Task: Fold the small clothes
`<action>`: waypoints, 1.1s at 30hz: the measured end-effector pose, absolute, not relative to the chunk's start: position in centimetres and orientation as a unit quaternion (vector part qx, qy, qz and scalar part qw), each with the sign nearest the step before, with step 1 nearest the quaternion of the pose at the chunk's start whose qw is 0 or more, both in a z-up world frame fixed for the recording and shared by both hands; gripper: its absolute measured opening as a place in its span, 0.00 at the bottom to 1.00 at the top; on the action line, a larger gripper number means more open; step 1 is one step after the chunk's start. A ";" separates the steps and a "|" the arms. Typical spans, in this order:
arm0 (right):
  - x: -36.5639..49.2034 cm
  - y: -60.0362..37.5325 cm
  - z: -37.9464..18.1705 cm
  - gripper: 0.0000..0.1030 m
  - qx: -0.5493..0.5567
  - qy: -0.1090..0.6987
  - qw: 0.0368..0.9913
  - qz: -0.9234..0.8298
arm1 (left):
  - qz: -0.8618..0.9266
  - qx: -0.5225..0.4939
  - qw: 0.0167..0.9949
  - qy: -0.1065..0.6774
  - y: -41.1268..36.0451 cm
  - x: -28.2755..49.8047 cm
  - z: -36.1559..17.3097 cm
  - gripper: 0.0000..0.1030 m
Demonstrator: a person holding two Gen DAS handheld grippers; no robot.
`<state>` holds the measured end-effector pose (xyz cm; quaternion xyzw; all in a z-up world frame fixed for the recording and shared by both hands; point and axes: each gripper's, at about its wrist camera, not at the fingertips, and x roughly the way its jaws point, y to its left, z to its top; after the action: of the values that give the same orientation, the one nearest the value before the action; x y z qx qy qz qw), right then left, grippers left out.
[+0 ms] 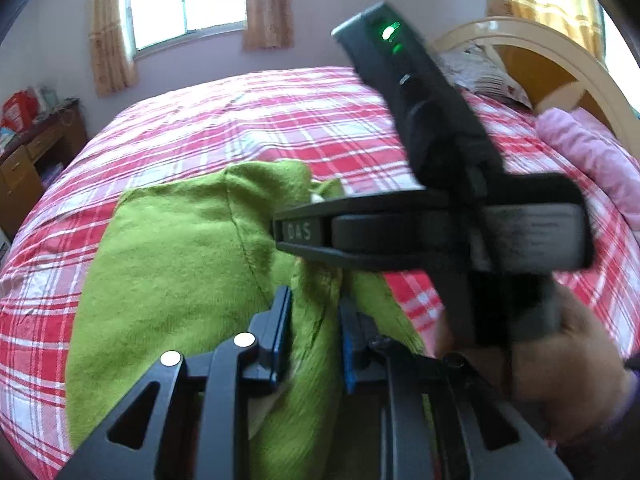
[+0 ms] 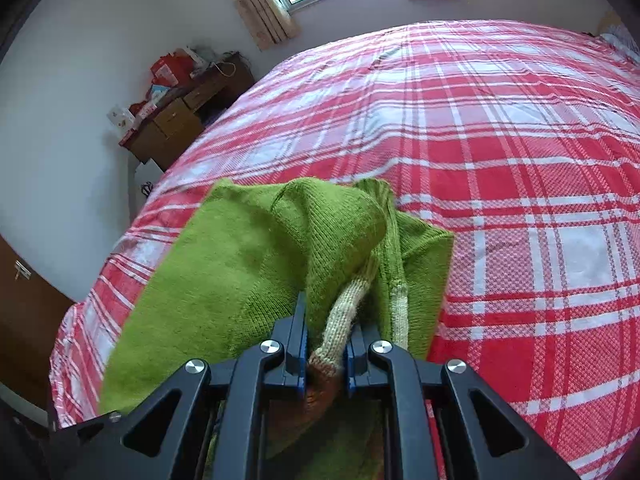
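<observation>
A green knitted sweater (image 1: pixel 176 264) lies bunched on the bed's red plaid sheet (image 1: pixel 248 120). At the bottom of the left wrist view, my left gripper (image 1: pixel 314 340) is shut on a gathered fold of it, with green knit filling the gap between the blue pads. In the right wrist view, the same sweater (image 2: pixel 240 264) hangs forward from my right gripper (image 2: pixel 326 346). That gripper is shut on the cream and brown ribbed edge (image 2: pixel 344 312). The right gripper's black body (image 1: pixel 400 232) crosses the left wrist view just above the left one, held by a hand (image 1: pixel 568 360).
The plaid bed (image 2: pixel 500 140) stretches far to the right and back. A wooden desk (image 2: pixel 180 120) with red bags stands by the wall at the bed's far left corner. A curved headboard (image 1: pixel 560 64), a patterned pillow (image 1: pixel 480 68) and a pink blanket (image 1: pixel 592 152) are at the right.
</observation>
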<state>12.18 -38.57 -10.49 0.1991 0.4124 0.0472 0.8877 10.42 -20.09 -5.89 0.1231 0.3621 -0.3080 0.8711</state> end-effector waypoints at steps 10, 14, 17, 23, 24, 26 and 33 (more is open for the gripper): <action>8.7 -39.1 -8.8 0.27 0.205 0.398 0.894 -0.002 | -0.326 0.060 0.885 0.328 -7.5 7.6 -2.4 0.59; 3.3 -38.1 -5.3 0.39 0.211 0.352 0.912 -0.012 | -0.280 0.050 0.908 0.309 -4.3 7.5 -3.0 0.59; 0.1 -36.3 -3.8 0.51 0.220 0.335 0.916 0.014 | -0.239 0.039 0.909 0.340 -3.2 9.2 -4.6 0.59; -2.4 -33.0 -3.4 0.64 0.235 0.337 0.911 0.033 | -0.219 0.036 0.907 0.358 -4.1 9.1 -6.7 0.61; -2.2 -32.5 -3.6 0.64 0.228 0.344 0.910 0.027 | -0.215 0.041 0.907 0.359 -4.3 9.1 -6.8 0.64; -1.7 -31.1 -4.3 0.64 0.202 0.361 0.910 0.016 | -0.209 0.054 0.908 0.360 -4.5 8.9 -6.9 0.64; -3.2 -25.1 -3.4 0.64 -0.012 0.326 0.941 -0.093 | -0.184 0.108 0.912 0.351 -5.9 8.6 -6.6 0.70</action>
<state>-3.22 -25.09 -3.43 -0.0125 0.3263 -0.0932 0.9406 8.56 -5.85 -6.60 0.1082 0.3507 -0.1840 0.9119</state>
